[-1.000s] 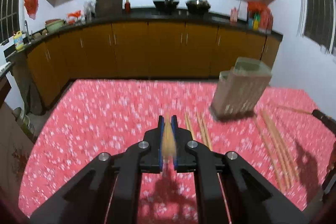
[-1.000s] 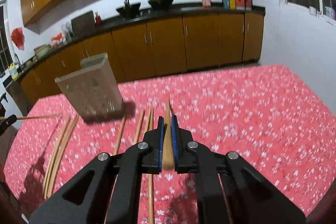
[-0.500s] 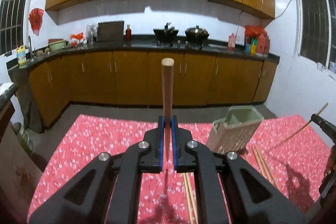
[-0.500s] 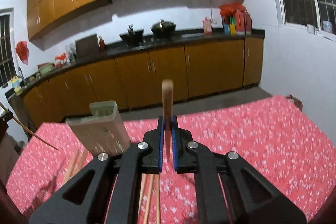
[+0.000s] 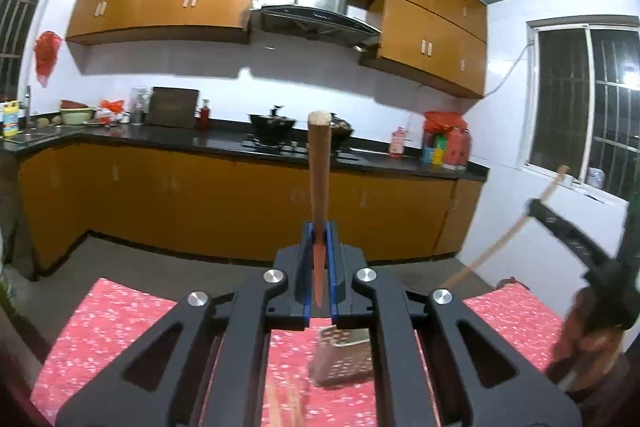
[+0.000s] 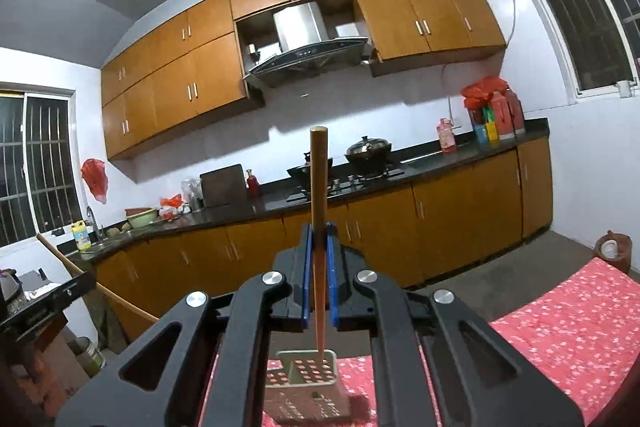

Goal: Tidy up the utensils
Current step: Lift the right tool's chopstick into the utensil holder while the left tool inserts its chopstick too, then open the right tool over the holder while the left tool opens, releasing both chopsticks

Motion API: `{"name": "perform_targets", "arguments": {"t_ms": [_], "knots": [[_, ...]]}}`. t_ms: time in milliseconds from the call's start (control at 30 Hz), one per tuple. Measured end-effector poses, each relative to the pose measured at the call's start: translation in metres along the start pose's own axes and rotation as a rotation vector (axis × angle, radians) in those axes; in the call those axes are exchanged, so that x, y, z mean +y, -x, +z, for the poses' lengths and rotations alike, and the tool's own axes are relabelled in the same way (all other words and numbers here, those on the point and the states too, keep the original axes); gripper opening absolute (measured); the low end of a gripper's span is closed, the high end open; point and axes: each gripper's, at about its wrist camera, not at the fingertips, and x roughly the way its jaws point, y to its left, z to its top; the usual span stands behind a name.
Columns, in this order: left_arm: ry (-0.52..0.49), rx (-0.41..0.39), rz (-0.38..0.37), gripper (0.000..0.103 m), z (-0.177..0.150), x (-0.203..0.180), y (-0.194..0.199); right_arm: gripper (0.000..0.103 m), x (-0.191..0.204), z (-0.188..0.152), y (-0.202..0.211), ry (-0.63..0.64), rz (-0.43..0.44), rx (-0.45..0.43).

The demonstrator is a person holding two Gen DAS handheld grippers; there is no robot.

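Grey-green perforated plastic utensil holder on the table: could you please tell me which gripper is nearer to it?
Right, probably. The right gripper, shut on a wooden chopstick, hangs almost directly above the holder; the left gripper, gripping another chopstick, is off to its left, farther back.

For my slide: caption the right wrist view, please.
Right gripper shut on a wooden chopstick, above the perforated grey utensil holder.

- A steel range hood is hanging between the orange wall cabinets.
- A black wok is sitting on the stove at the middle of the dark countertop.
- A lidded pot is resting on the hob just beside it.
- A red bottle is standing beside a dark board leaning on the wall.
- A red plastic bag is hanging near the barred window.
- A yellow bottle is standing at the countertop's left end by the sink.
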Motion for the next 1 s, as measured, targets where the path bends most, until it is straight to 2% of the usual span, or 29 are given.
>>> {"name": "perform_targets", "arguments": {"t_ms": [133, 267, 467, 567, 633, 733, 867, 1000], "knots": [[0.004, 0.047, -0.048, 0.008, -0.011, -0.016, -0.016, 0.007, 0.003, -0.019, -0.026, 0.015, -0.007, 0.050], [-0.007, 0.101, -0.065, 0.008, -0.024, -0.024, -0.033, 0.007, 0.001, -0.039, -0.040, 0.022, -0.025, 0.117], [-0.036, 0.164, -0.050, 0.008, -0.049, -0.030, -0.064, 0.007, -0.002, -0.055, -0.048, 0.011, -0.028, 0.184], [-0.028, 0.205, -0.040, 0.008, -0.057, -0.029, -0.075, 0.008, 0.004, -0.059, -0.050, 0.021, -0.003, 0.221], [-0.020, 0.206, -0.035, 0.010, -0.061, -0.028, -0.076, 0.012, 0.006, -0.061, -0.048, 0.033, 0.003, 0.225], [-0.021, 0.192, -0.027, 0.018, -0.060, -0.025, -0.072, 0.035, 0.006, -0.059, -0.041, 0.047, -0.003, 0.213], [-0.006, 0.171, -0.018, 0.020, -0.056, -0.019, -0.062, 0.035, 0.001, -0.052, -0.027, 0.030, -0.009, 0.189], [0.016, 0.136, -0.007, 0.027, -0.051, -0.009, -0.041, 0.035, -0.010, -0.042, -0.002, 0.015, -0.022, 0.152]]}}
